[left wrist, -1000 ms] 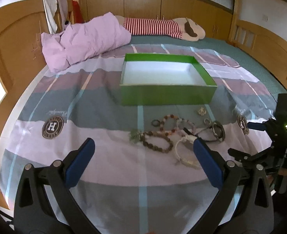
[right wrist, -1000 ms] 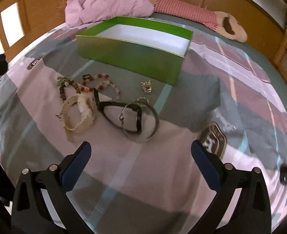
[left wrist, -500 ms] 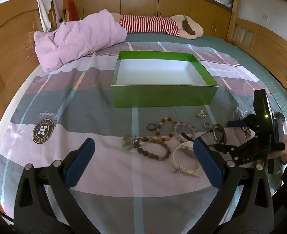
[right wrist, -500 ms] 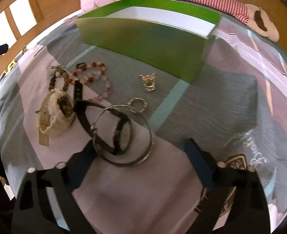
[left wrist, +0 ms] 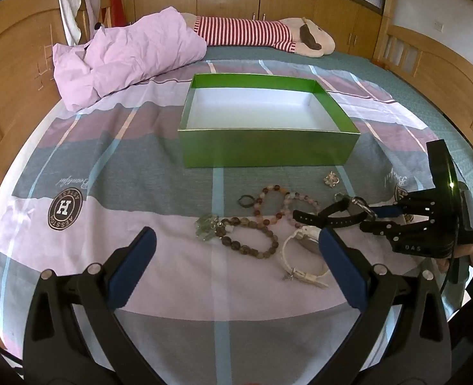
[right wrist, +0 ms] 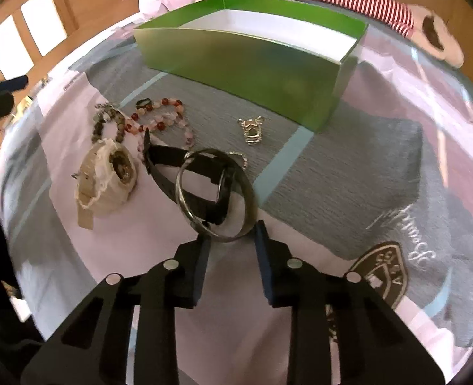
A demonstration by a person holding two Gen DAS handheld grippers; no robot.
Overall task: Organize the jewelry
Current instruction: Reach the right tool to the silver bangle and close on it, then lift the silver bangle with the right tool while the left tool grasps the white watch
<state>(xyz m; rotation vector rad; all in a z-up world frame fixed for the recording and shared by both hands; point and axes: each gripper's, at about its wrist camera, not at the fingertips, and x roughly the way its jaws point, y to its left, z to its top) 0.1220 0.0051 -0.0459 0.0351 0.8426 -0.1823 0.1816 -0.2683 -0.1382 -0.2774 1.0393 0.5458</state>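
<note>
**Right jaws closing around the bangle; left jaws wide and empty**

My right gripper (right wrist: pixel 231 235) points steeply down at the bedspread (right wrist: pixel 348 173). Its jaws are closing, with the near rim of the metal bangle (right wrist: pixel 216 194) between the blue pads (right wrist: pixel 201 256). The left pad touches the rim; I cannot tell whether the right one presses yet. The bangle is tilted, its far edge lying over the black watch (right wrist: pixel 188 179), whose strap runs through the ring.

From the bangle: white watch (right wrist: pixel 106 178) at 9 o'clock, apart from it; bead bracelets (right wrist: pixel 153 122) at 11 o'clock; small silver charm (right wrist: pixel 252 131) at 1 o'clock; a little ring (right wrist: pixel 238 157) just past the far rim. The green box (right wrist: pixel 246 61) stands open at 12 o'clock, well beyond the jewelry, with a white inside.

My left gripper (left wrist: pixel 236 256) hovers over the spread, jaws fully released, nothing between them. In its view the beads lie at 12 o'clock, the right gripper at 3 o'clock.
</note>
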